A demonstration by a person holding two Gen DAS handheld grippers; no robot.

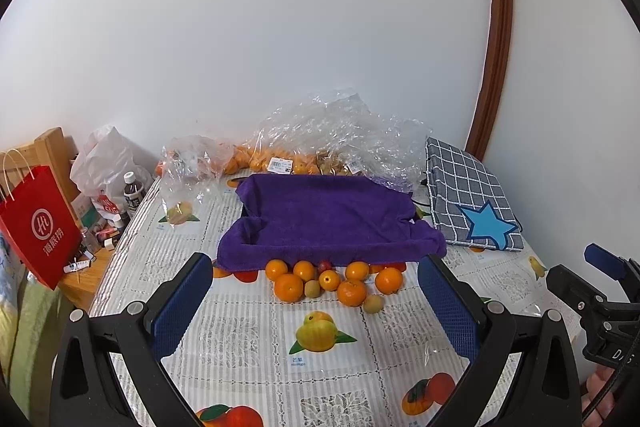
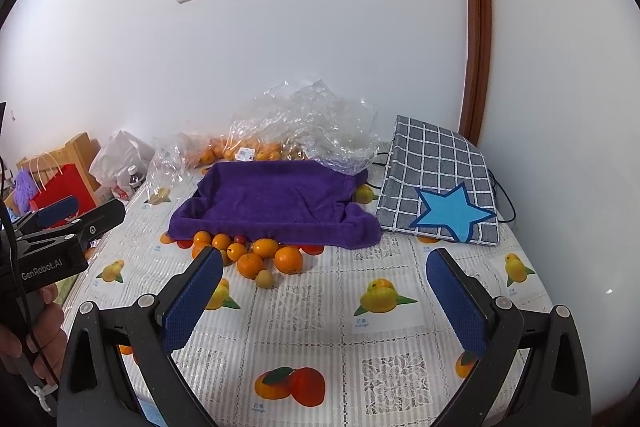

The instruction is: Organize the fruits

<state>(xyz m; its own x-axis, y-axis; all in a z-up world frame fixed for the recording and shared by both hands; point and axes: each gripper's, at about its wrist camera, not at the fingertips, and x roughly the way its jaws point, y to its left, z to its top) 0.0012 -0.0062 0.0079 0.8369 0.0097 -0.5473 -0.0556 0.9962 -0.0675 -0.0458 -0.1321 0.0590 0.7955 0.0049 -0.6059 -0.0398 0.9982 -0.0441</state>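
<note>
On left tongs (image 2: 60, 223), "GenRobot.AI" lettering

Open desk (image 1: 256, 331) stretches in front of the purple-lined tray (image 1: 328, 215), reaching the loose oranges (image 1: 320, 277) piled against its near edge. Crumpled plastic bags (image 1: 332, 131) wall off the tray's back; a checked pouch (image 1: 468, 195) flanks its right side.

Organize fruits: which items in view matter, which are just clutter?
Job:
loose oranges
small greenish fruits
purple towel-lined tray
bagged fruit

Clutter:
checked star pouch
red paper bag
bottle
</note>
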